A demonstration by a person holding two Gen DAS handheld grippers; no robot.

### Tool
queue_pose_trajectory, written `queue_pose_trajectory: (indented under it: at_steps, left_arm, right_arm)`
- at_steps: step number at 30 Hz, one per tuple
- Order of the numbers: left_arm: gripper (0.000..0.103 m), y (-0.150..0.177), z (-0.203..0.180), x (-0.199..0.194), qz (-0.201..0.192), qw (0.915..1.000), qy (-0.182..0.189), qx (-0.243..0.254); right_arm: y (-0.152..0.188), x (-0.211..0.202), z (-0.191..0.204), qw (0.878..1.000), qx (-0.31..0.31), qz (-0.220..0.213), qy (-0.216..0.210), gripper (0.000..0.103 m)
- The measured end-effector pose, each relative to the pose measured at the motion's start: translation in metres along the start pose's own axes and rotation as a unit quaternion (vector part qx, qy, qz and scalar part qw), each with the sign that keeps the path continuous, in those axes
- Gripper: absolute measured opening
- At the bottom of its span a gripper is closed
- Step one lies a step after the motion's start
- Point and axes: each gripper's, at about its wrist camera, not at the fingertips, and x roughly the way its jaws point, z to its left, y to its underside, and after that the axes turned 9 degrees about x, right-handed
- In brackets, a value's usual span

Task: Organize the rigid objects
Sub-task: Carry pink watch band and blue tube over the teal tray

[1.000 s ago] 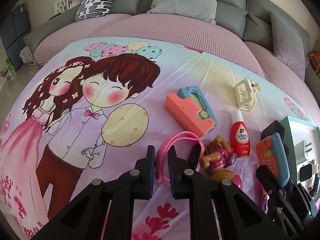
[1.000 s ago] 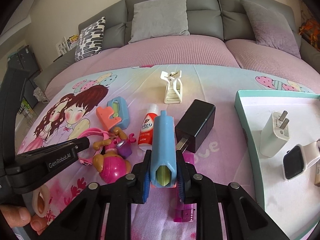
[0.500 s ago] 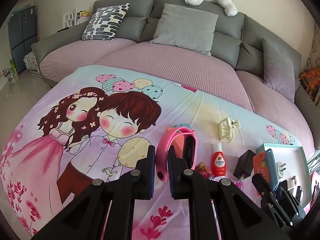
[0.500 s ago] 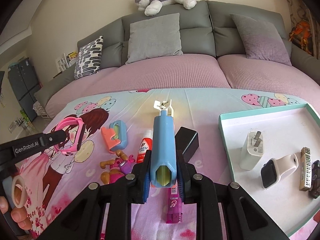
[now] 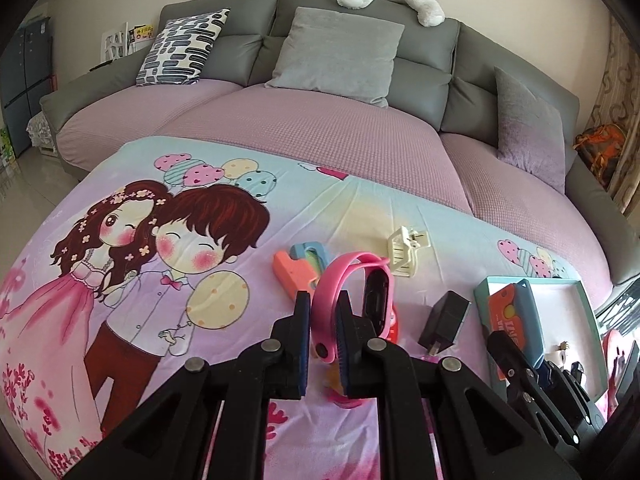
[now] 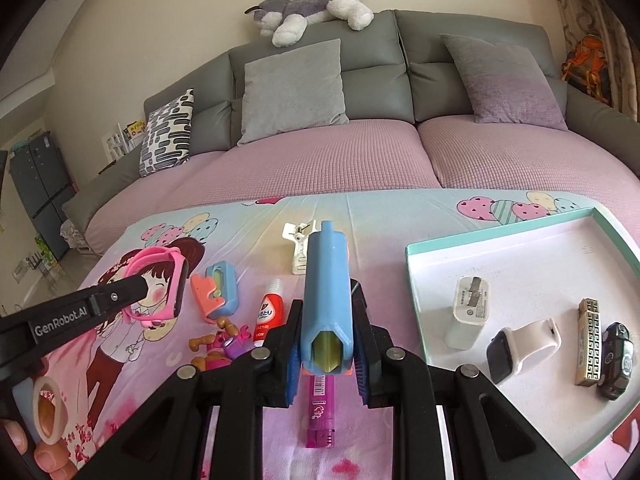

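The cartoon-print sheet point(image 6: 400, 216) covers the surface in front of the sofa. Lying on it: a cream hair clip point(image 6: 297, 249), an orange-and-blue toy point(image 6: 216, 290), a red-capped bottle point(image 6: 269, 312) just beside it, a brown-and-pink toy figure point(image 6: 218, 346), a black charger point(image 5: 444, 322) and a magenta lighter point(image 6: 319, 414). On the right sits the teal-rimmed tray point(image 6: 416, 304).

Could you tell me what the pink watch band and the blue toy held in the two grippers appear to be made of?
The pink watch band, pinched in the left gripper, looks like soft silicone or rubber: a matte, smooth strap bent into a loop. The blue toy, clamped in the right gripper, seems hard moulded plastic: crisp edges, flat faces, a slight sheen. Neither is certain by sight alone.
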Motion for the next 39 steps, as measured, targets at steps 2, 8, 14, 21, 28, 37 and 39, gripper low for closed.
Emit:
queue_pose_trajectory:
  at_steps: [2, 8, 14, 21, 28, 37, 39]
  left_arm:
    - [0.012, -0.001, -0.011, -0.001, -0.001, 1.0, 0.008, 0.005]
    - [0.012, -0.001, -0.05, -0.001, 0.001, 0.9988, 0.032, 0.038]
    - [0.012, 0.002, -0.091, 0.0, 0.007, 0.9953, 0.053, 0.08]
    - [0.012, 0.011, -0.135, 0.003, 0.019, 0.9881, 0.094, 0.12]
    - [0.012, 0.023, -0.161, 0.013, 0.044, 0.9815, 0.123, 0.14]
    - [0.012, 0.034, -0.179, 0.023, 0.063, 0.9768, 0.128, 0.16]
    - [0.012, 0.036, -0.184, 0.026, 0.068, 0.976, 0.129, 0.161]
  right_arm:
    - [-0.003, -0.005, -0.009, 1.0, 0.004, -0.007, 0.011, 0.023]
    - [-0.012, -0.015, -0.044, 0.998, 0.026, -0.02, 0.051, 0.024]
    - [-0.019, -0.029, -0.071, 0.995, 0.046, -0.036, 0.083, 0.024]
    - [-0.022, -0.041, -0.101, 0.99, 0.069, -0.046, 0.113, 0.024]
    - [-0.024, -0.053, -0.13, 0.982, 0.104, -0.059, 0.143, 0.024]
    - [-0.023, -0.064, -0.165, 0.968, 0.148, -0.064, 0.191, 0.024]
    - [-0.022, -0.064, -0.173, 0.964, 0.155, -0.062, 0.208, 0.024]
